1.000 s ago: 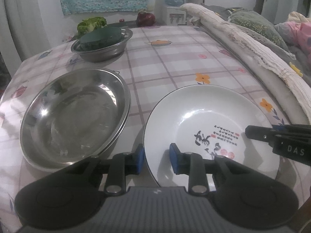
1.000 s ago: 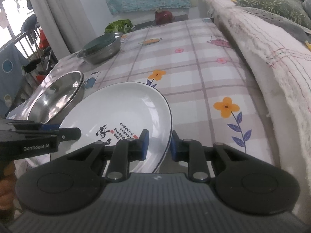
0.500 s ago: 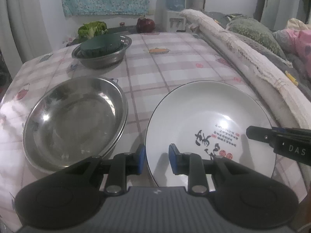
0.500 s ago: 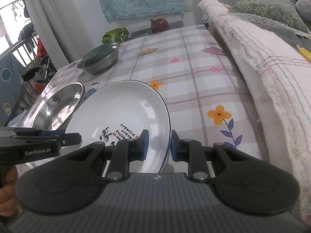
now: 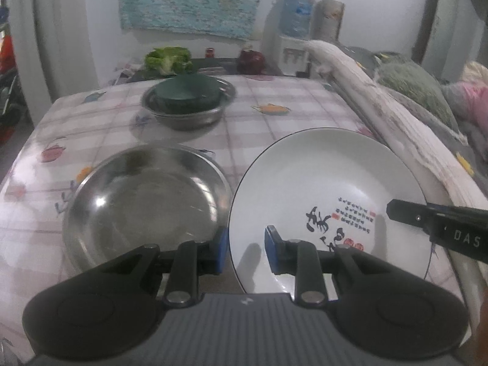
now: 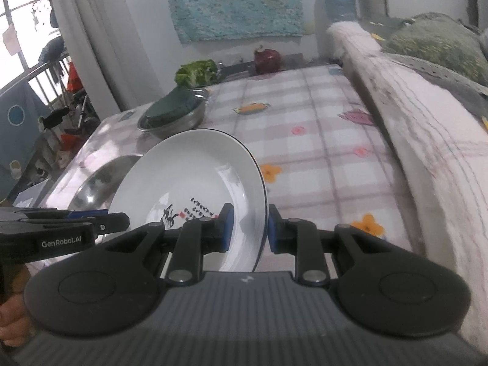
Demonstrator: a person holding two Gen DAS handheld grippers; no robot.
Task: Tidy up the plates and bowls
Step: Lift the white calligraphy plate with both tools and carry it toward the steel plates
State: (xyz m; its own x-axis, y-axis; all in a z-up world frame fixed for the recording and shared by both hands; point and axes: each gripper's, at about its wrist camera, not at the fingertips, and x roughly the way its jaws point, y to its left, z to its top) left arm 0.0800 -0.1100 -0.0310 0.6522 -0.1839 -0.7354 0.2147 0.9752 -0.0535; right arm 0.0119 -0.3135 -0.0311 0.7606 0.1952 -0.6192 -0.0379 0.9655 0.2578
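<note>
Nearest, the left gripper [image 5: 243,248] pinches the near-left rim of the white plate [image 5: 320,189], one blue pad under the rim and one on the plate's face. The right gripper [image 6: 247,228] pinches the plate's right rim, its pads either side of the thin dark-lined edge. The plate, printed with black and red characters, hangs tilted above the checked tablecloth [image 5: 238,134], its far edge higher in the right wrist view.

Just left of the plate lies a wide steel dish [image 5: 146,204] on the cloth; in the left wrist view its right rim comes very close to the plate's left edge, and whether they touch I cannot tell.

Farther back, well apart from both, a steel bowl [image 5: 189,113] holds a dark green bowl [image 5: 187,93]. Between it and the dish the cloth lies bare, as does the broad strip right of the bowl.

Along the right side runs a rolled quilt [image 6: 427,140], bounding the table. At the far edge sit a green vegetable [image 5: 167,59] and a dark red fruit [image 6: 267,60].
</note>
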